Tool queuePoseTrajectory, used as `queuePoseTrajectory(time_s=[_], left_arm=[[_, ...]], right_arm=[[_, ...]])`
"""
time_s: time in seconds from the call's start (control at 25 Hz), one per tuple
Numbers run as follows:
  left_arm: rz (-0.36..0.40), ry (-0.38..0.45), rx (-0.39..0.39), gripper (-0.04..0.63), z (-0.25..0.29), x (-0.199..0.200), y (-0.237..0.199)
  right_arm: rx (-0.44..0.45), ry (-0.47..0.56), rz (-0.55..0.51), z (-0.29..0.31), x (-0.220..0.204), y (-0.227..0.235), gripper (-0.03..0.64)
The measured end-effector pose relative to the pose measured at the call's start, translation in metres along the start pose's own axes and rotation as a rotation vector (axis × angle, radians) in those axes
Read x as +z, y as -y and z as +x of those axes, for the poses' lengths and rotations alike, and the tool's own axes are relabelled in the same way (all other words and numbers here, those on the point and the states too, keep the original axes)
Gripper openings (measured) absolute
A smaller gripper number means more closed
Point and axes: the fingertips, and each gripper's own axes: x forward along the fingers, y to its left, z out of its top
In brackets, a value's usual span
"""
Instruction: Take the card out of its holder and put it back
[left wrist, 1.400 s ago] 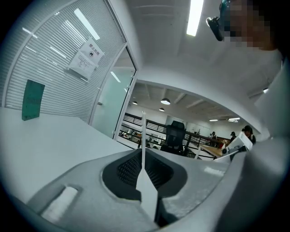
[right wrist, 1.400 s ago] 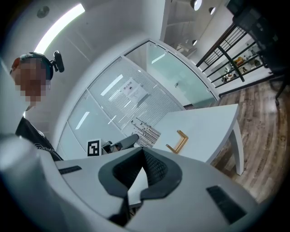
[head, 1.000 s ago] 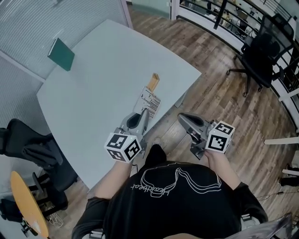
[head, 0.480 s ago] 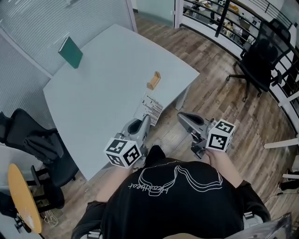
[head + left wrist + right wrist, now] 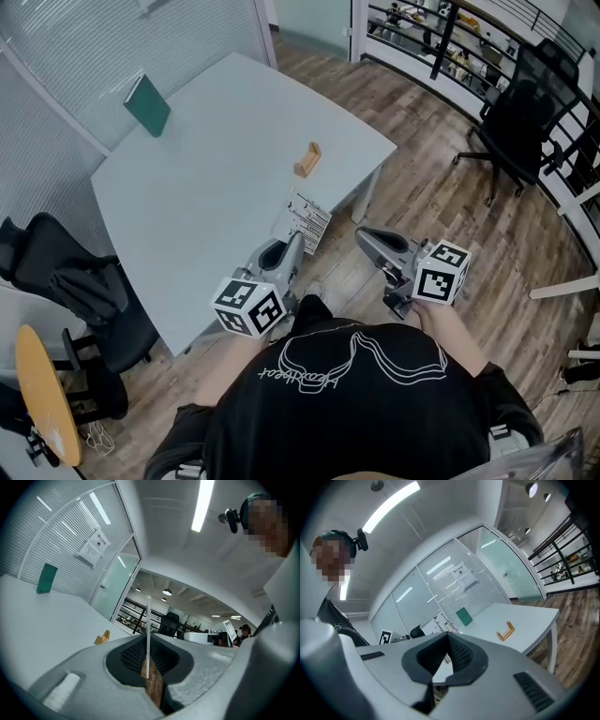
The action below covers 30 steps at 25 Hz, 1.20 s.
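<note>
Pulled back from the wooden holder (image 5: 307, 160) on the desk (image 5: 206, 187) since a second ago: white card (image 5: 305, 217), now apart from it, near the desk edge. Pinched tight on its thin edge by the left gripper (image 5: 293, 240) fingers (image 5: 129, 656). Fingers of the right gripper (image 5: 366, 237) pressed together, holding nothing.

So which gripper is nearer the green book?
Left. The left gripper, shut on the card, is at the near edge of the table; the right gripper is off the table, farther from the green book.
</note>
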Motion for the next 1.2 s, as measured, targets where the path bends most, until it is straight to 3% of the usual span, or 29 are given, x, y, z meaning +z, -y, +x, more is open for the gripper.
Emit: queuePoseTrajectory(time_s=[0.56,1.2], left_arm=[[0.013,0.006,-0.026,0.025,0.018,0.004,0.008],[0.051,-0.030,-0.005,0.025,0.078,0.035,-0.067]], right_arm=[[-0.020,0.014,0.000,-0.006,0.002,0.014,0.006],[-0.078,0.041,0.073,0.041,0.022,0.073,0.006]])
